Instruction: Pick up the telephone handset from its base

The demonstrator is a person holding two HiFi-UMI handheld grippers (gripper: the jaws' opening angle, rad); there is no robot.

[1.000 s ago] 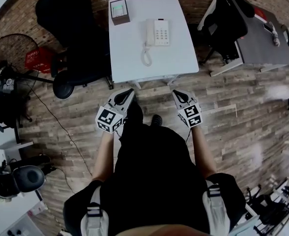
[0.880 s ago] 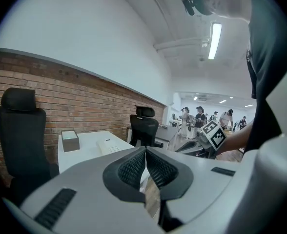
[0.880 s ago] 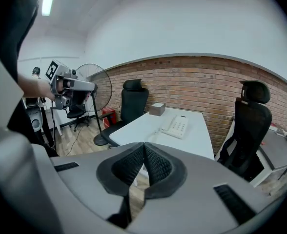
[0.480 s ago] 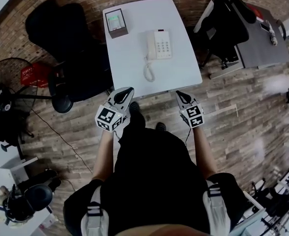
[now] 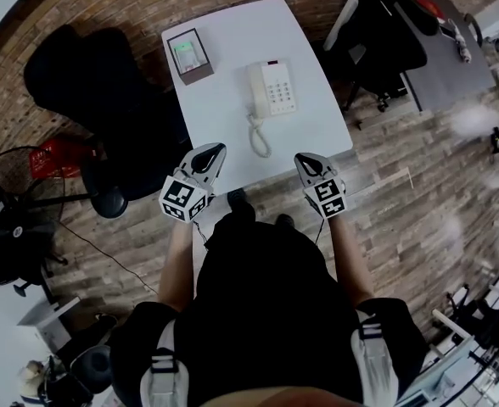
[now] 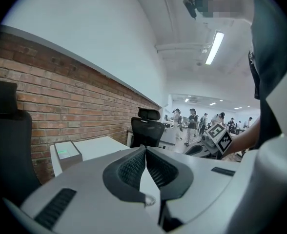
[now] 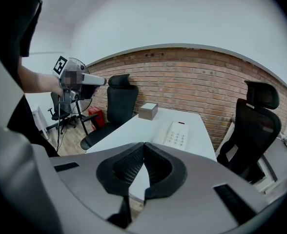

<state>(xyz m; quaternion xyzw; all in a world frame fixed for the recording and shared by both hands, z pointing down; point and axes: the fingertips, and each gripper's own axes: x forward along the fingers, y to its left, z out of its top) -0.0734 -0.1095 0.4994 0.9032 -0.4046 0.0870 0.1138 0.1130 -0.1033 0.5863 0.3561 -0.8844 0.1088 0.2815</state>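
Smooth white oblong plastic handset (image 5: 256,87) cradled on boxy keypad base (image 5: 278,86), upper centre, long axis up-down. Left tool (image 5: 218,147), right tool (image 5: 299,158): together, empty.

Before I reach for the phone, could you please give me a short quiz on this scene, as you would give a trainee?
1. True or false: the handset lies on its base.
2. What else stands on the white table? A) a small box B) a mug C) a laptop
3. Fill in: the jaws of the left gripper and the right gripper are both ___, with nothing between them.
Key: 1 true; 2 A; 3 shut.
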